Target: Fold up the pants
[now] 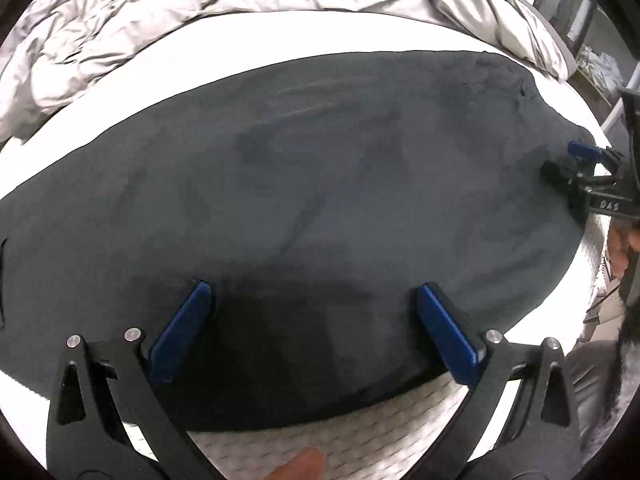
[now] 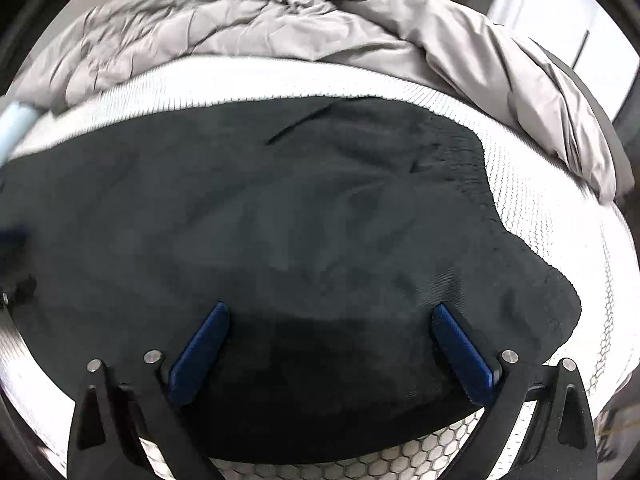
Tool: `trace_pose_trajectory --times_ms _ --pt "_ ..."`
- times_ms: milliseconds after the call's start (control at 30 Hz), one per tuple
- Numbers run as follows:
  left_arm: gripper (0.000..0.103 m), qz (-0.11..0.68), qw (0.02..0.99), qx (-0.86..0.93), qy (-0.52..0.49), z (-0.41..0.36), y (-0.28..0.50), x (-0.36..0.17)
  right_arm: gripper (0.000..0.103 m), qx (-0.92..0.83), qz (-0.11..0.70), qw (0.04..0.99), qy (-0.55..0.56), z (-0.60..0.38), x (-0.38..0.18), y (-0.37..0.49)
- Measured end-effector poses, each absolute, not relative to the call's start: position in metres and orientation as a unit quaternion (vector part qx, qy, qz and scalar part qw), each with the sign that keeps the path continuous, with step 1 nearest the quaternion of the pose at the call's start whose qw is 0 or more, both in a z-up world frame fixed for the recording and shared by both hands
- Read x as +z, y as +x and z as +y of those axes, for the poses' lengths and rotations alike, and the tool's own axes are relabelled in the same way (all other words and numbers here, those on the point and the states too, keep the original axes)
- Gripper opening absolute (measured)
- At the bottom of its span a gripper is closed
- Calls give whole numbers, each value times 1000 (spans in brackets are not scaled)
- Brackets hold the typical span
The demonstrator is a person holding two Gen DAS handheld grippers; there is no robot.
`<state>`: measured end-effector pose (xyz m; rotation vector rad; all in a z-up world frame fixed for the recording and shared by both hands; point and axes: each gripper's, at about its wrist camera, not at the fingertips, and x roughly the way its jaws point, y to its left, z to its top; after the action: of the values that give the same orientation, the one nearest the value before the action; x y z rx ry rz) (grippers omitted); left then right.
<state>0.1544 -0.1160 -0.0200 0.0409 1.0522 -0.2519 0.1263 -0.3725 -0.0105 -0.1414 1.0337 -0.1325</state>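
Dark grey pants (image 1: 320, 184) lie spread flat across a white mattress (image 1: 360, 420). My left gripper (image 1: 314, 286) is open, its blue pads wide apart over the near edge of the fabric, with nothing pinched. At the cloth's right end, the right gripper (image 1: 568, 162) shows small. In the right wrist view the pants (image 2: 300, 208) fill the middle, with a pocket slit toward the back. There my right gripper (image 2: 330, 307) is open over the near hem. I cannot tell whether the pads touch the cloth.
A crumpled grey duvet (image 1: 140, 20) is heaped along the back of the bed (image 2: 320, 28). The honeycomb-patterned mattress edge (image 2: 400, 460) runs just under both grippers. A person's hand (image 1: 620, 248) holds the right gripper, and a thumb (image 1: 300, 468) shows at the bottom.
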Motion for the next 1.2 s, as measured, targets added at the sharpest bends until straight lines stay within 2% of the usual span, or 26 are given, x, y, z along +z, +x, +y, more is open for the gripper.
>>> trace_pose_trajectory --times_ms 200,333,467,600,667,800,900,1033,1200 --pt "102 493 865 -89 -4 -63 151 -28 103 31 488 869 -78 -295 -13 136" --pt "102 487 870 -76 13 -54 145 -29 103 52 499 853 -144 -242 -32 148" --pt "102 493 867 -73 -9 -38 141 -22 103 19 506 846 -167 -254 -30 159" --pt "102 478 873 -87 -45 -33 152 -9 103 -5 506 856 -105 -270 -17 166" --pt "102 478 872 -100 -24 -47 169 -9 103 49 502 857 -99 -251 -14 166" --pt "102 501 861 -78 35 -64 199 -27 103 71 510 840 -173 -203 -34 182" --pt "102 507 860 -58 15 -48 206 -29 103 56 516 836 -180 -214 -41 201" --pt "102 507 862 -5 1 -14 201 -27 103 -74 523 836 -148 -278 -39 215" --pt "102 481 876 -25 -33 -11 205 -5 103 -42 520 850 -74 -288 -24 216"
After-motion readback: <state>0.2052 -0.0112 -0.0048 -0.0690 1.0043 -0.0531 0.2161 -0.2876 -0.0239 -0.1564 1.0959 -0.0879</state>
